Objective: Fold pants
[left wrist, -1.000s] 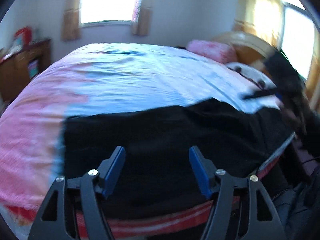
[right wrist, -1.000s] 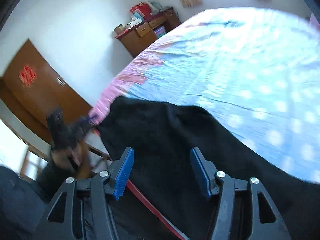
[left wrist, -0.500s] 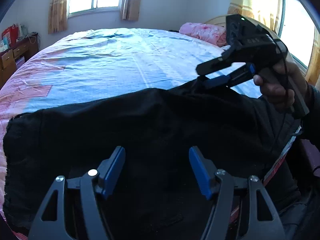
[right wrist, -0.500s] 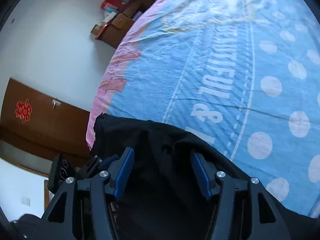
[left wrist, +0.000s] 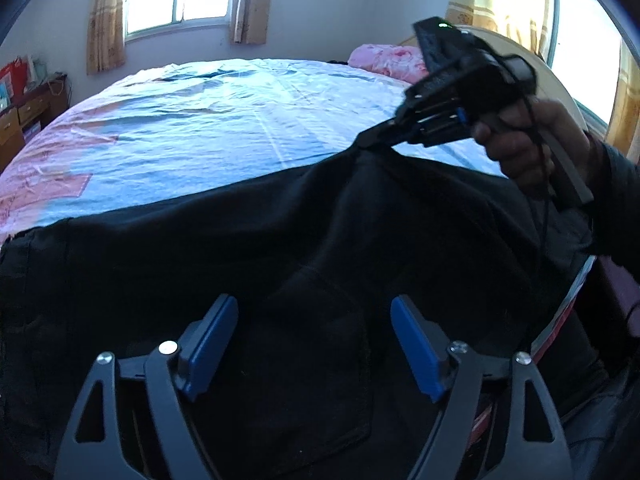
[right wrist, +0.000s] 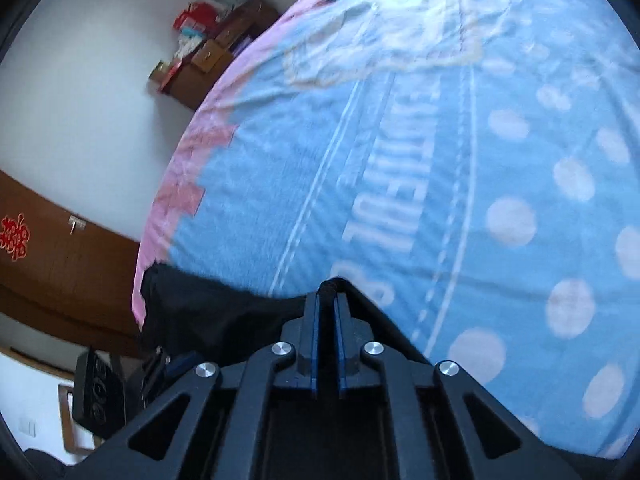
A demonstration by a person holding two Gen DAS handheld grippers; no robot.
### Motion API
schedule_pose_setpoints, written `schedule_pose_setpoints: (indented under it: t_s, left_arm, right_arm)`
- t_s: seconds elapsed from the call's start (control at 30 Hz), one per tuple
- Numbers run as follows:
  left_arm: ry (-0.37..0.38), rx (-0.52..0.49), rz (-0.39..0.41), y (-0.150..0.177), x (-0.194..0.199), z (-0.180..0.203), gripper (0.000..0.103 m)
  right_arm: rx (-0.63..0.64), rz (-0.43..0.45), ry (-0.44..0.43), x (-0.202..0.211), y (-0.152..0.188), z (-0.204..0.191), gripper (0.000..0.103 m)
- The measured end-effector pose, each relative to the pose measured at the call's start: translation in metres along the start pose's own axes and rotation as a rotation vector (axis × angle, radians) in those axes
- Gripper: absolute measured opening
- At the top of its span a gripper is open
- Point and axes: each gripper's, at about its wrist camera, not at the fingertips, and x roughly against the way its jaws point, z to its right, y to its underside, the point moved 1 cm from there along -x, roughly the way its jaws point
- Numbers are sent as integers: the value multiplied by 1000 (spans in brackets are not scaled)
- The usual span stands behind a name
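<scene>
Black pants [left wrist: 224,248] lie spread along the near edge of the bed. My left gripper [left wrist: 314,344] is open and hovers just above the cloth, holding nothing. My right gripper [right wrist: 327,292] is shut on a pinch of the pants' far edge [right wrist: 224,308] and lifts it into a peak. In the left wrist view the right gripper [left wrist: 380,138] shows at upper right, held in a hand, with the black cloth tented up under its tips.
The bed [left wrist: 224,112] has a blue sheet with pink borders and white dots [right wrist: 512,220]. A pink pillow [left wrist: 384,58] lies at its head. A wooden dresser [left wrist: 24,116] stands at the left wall; it also shows in the right wrist view [right wrist: 208,64]. A brown door [right wrist: 52,272].
My right gripper has gone from open to shut, pinching the pants' far edge and raising it. My left gripper has stayed open and moved in lower over the cloth.
</scene>
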Motion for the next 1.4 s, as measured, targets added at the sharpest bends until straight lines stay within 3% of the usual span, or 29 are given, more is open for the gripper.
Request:
schedule_pose_setpoints:
  t_s: [0.1, 0.23, 0.27, 0.3, 0.37, 0.53, 0.77, 0.87, 1.07, 1.23, 1.3, 1.4]
  left_arm:
    - [-4, -5, -1, 0, 0, 3, 84]
    - [1, 16, -9, -3, 4, 1, 84]
    - [6, 25, -6, -4, 7, 1, 84]
    - [12, 32, -3, -6, 8, 1, 84]
    - [37, 31, 9, -9, 15, 7, 84]
    - [121, -71, 26, -25, 19, 54, 84]
    - [300, -272, -12, -43, -5, 149, 84]
    - [372, -345, -26, -47, -15, 191, 84]
    - [407, -496, -64, -42, -36, 264, 79]
    - [342, -636, -117, -29, -55, 300, 58]
    - [315, -673, -148, -22, -65, 309, 41]
    - [289, -678, -150, -20, -69, 310, 34]
  right_arm:
    - [-25, -26, 21, -16, -3, 12, 6]
    - [-39, -36, -38, -17, -5, 21, 8]
    - [-49, -36, -40, -12, -4, 22, 18]
    - [-54, -27, -30, -3, 0, 21, 45]
    - [-45, 18, -28, 23, 11, 18, 68]
    - [-78, 149, -28, 120, 66, 41, 68]
    - [-342, 437, 156, 283, 199, 120, 68]
    - [-485, 537, 243, 334, 258, 151, 68]
    - [-668, 662, 298, 377, 329, 192, 68]
    - [-688, 687, 249, 376, 339, 208, 68]
    - [-692, 693, 229, 377, 342, 211, 68]
    - [-688, 711, 213, 380, 345, 217, 68]
